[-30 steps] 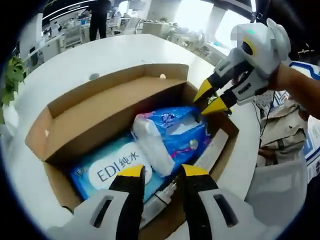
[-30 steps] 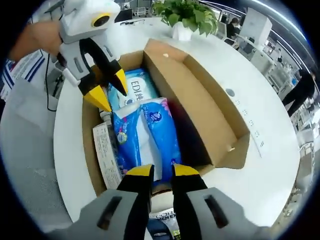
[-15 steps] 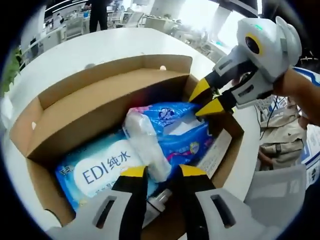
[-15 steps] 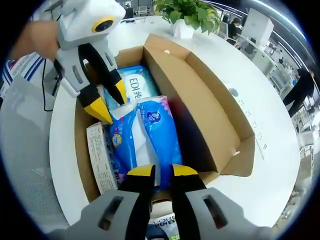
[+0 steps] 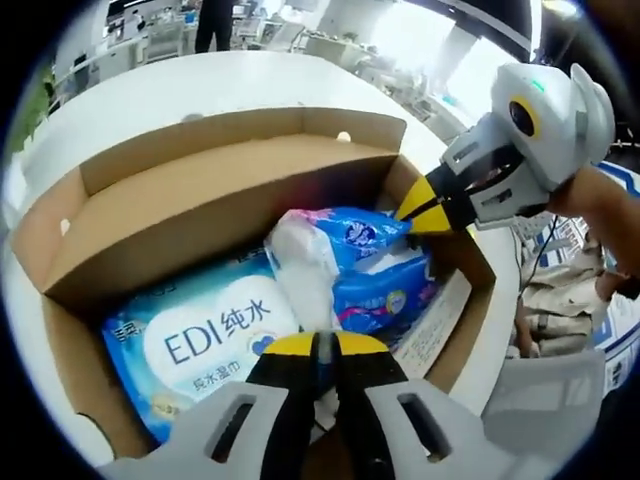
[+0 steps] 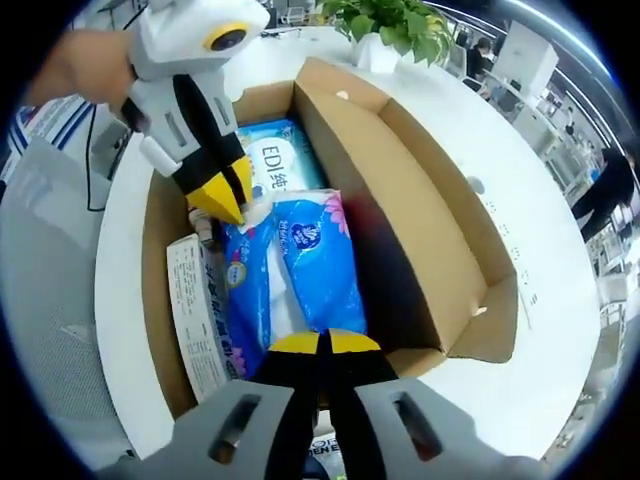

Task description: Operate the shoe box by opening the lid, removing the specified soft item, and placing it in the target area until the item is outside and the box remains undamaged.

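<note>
Inside the open shoe box point(image 5: 200, 190), both tools — left tool point(image 5: 314, 345), right tool point(image 6: 323, 342) — pinch the blue tissue pack point(image 6: 310, 260); next, lifting it out together.

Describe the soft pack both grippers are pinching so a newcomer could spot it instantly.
Look inside the open cardboard shoe box. The blue tissue pack lies atop the contents, crinkly blue-and-white plastic with a pink flower, pinched at both ends, unlike the flat wipes pack printed "EDI".

The open shoe box point(image 5: 210, 190) is looked down into at close range from one short end in the left gripper view; in the right gripper view point(image 6: 400, 180) it is faced from the opposite end. The box interior is shared.
</note>
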Available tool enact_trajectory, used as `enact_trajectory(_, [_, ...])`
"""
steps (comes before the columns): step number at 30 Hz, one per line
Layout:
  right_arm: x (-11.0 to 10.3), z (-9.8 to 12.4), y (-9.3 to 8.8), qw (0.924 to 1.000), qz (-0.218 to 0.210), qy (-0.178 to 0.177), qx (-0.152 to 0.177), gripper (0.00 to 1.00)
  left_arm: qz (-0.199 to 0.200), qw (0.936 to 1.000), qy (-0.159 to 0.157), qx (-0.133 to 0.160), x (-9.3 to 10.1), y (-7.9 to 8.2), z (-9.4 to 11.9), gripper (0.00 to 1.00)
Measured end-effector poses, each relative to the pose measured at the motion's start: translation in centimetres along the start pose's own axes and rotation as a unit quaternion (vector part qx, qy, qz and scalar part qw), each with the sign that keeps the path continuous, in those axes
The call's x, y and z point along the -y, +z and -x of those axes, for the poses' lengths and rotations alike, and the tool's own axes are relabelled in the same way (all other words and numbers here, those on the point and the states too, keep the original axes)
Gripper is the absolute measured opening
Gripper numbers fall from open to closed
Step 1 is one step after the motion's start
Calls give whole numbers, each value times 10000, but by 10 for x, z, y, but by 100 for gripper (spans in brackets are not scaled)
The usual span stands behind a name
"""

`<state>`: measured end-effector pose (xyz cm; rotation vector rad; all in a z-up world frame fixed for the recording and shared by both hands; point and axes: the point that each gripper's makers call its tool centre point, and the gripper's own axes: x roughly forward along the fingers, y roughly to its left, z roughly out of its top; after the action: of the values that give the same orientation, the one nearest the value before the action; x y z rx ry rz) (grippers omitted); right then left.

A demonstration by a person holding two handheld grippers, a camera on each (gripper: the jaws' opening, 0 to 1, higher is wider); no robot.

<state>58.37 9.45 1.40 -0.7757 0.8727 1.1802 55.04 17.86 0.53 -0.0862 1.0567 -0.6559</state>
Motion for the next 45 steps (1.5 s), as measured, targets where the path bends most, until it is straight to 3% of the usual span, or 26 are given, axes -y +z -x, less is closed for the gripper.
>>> enact_trajectory(12, [-1, 12, 6, 9997, -217, 40, 144, 0, 136, 9998, 34, 144, 6, 1, 15, 0])
enact_trajectory(16, [-1, 18, 15, 9994, -263, 15, 242, 0, 191, 9995, 97, 230, -2, 3, 19, 0])
enact_trajectory(30, [-1, 49, 44, 9988, -93, -171, 458, 0, 165, 9980, 207, 569, 8, 21, 56, 0])
enact_trajectory(45, [8, 101, 58, 9965, -102, -526, 649, 0, -4, 9956, 127, 931, 47, 46, 96, 0])
